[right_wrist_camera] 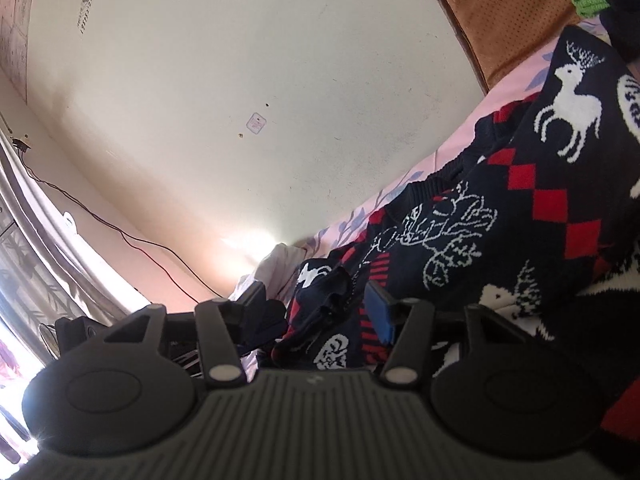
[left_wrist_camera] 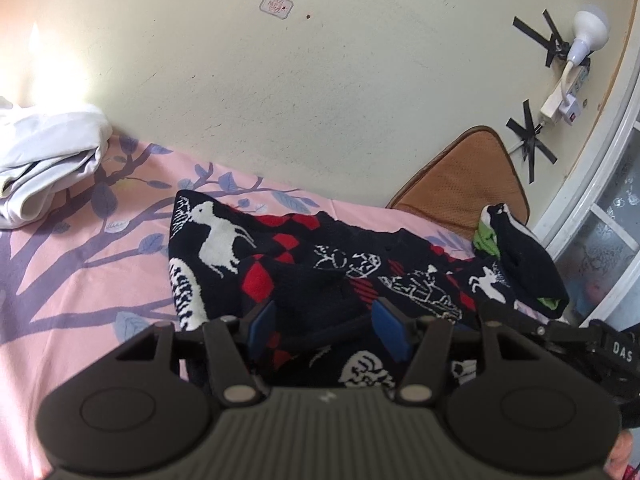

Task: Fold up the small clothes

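Left wrist view: the dark knitted sweater (left_wrist_camera: 320,272), patterned with white deer and red diamonds, lies crumpled on the pink leaf-print bedsheet (left_wrist_camera: 80,280), filling the frame from centre toward 3 o'clock. The left gripper (left_wrist_camera: 326,326) stands with its blue pads apart, a raised fold of the knit between them but not pinched. White garments (left_wrist_camera: 48,152) sit at 10 o'clock, a black-and-green garment (left_wrist_camera: 520,256) at 3 o'clock, beside a brown cushion (left_wrist_camera: 468,176) leaning on the wall. Right wrist view: the camera is tilted, the sweater running from 5 to 2 o'clock. The right gripper (right_wrist_camera: 316,306) is likewise spread, a dark ridge of fabric between its pads, unclamped as far as can be judged. Assessment: both claws should close on a single layer at matching edges, not on bunched folds, and the sweater should be drawn flat before any fold is made, otherwise creases will be trapped.
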A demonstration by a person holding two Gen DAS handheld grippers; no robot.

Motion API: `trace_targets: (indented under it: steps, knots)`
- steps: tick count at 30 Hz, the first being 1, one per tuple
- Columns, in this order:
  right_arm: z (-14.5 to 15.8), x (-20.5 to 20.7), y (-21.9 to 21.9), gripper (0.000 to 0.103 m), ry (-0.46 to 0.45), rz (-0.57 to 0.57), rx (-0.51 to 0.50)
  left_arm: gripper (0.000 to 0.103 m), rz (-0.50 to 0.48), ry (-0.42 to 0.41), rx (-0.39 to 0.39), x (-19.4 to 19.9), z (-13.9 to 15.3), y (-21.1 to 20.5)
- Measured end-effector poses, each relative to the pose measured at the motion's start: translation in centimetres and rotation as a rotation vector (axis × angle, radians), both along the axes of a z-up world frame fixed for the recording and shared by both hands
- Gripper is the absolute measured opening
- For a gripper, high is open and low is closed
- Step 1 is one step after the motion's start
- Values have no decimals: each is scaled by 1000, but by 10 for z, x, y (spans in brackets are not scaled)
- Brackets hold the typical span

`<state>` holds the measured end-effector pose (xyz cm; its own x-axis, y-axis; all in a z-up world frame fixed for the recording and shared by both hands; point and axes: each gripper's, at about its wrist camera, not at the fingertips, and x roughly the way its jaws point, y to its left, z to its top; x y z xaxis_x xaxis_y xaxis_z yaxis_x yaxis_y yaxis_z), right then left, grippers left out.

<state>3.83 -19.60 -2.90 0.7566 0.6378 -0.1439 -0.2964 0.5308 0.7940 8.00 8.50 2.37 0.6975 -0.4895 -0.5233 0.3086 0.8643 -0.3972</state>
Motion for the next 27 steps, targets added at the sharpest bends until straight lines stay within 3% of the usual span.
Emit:
trace_targets:
  steps: [27]
  knots:
    - [-5,6,4,58,42,18,19,53,30,-14,11,-1,3,3]
